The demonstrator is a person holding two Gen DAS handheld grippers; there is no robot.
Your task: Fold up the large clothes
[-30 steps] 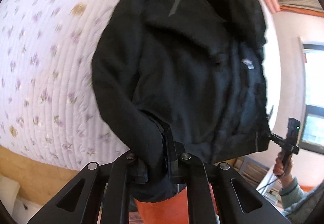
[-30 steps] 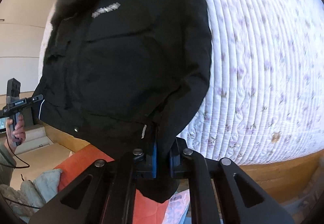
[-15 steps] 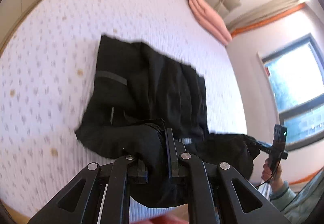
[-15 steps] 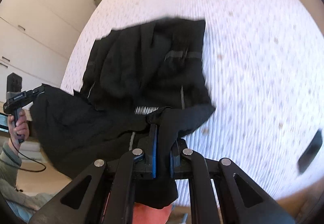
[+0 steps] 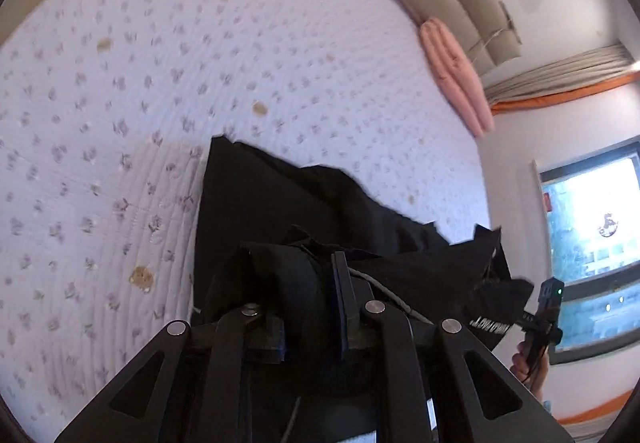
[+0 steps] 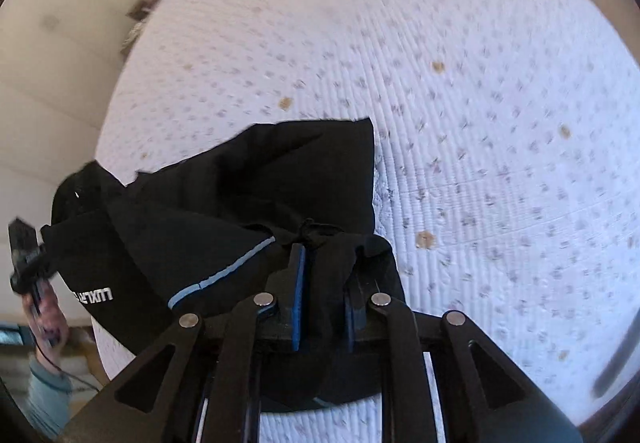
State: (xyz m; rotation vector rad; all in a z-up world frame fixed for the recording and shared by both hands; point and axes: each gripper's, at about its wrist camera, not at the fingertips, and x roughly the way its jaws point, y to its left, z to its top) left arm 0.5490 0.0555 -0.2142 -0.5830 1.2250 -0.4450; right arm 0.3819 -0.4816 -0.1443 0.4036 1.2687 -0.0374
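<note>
Left wrist view shows the left gripper (image 5: 308,295) pointing down at a bed (image 5: 120,91) covered with a white quilt with small flowers. Its 2 jaws have just been opening a little, and a thick fold of the black jacket (image 5: 280,203) is between them; the fabric fills the narrow gap, so the gripper has the cloth in its hold. The jacket spreads out ahead of this gripper on the bed, folded over itself, and runs to its right, where a white printed logo is seen near the other gripper. Further ahead and to the right, a pink pillow (image 5: 456,71) lies at the far edge of the bed. Right wrist view shows the right gripper (image 6: 322,283) also pointing down, jaws only slightly apart after opening a little, with a bunch of the black jacket (image 6: 260,183) between the blue pads. From this gripper the jacket extends ahead and to the left, with a light blue stripe just left of the jaws.
</note>
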